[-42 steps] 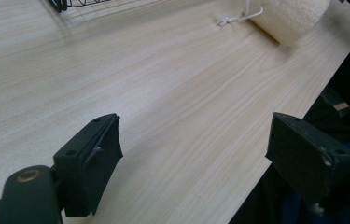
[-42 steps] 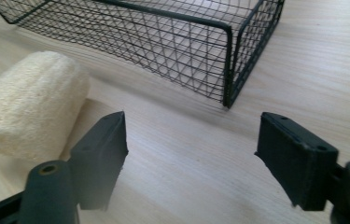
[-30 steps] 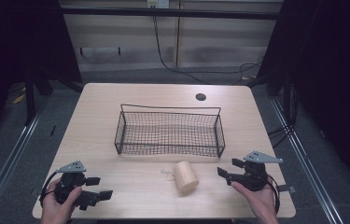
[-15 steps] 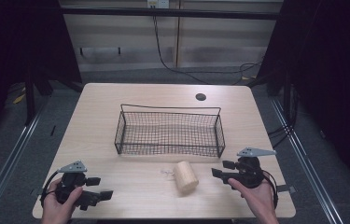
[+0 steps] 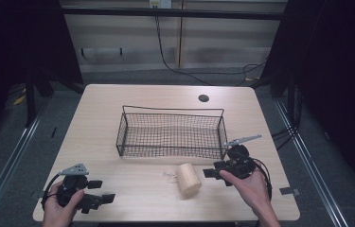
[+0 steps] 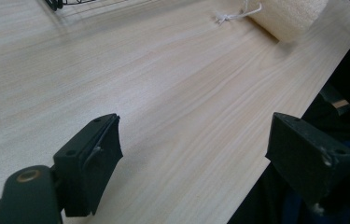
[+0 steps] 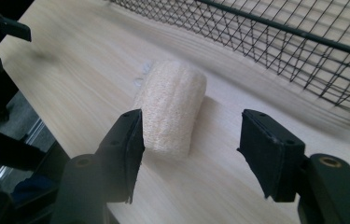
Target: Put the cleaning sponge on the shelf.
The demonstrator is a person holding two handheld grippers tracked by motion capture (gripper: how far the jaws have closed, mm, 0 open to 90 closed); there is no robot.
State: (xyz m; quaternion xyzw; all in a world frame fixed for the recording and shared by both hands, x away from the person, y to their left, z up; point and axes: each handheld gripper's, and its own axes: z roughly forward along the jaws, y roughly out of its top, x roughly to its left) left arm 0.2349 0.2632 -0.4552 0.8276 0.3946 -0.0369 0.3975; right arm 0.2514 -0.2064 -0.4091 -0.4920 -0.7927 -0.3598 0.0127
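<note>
Right tool [image 5: 209, 173], jaws just narrowed yet pinching nothing, has edged toward the loofah [image 5: 188, 179] at its nine o'clock; left tool [image 5: 102, 191] rests spread

The left gripper [image 5: 100, 198] rests low in the left hand [image 5: 61, 205], jaws apart. The right gripper [image 5: 208, 173], raised in the right hand [image 5: 248, 187], has just been closing its jaws, nothing between them.
</note>
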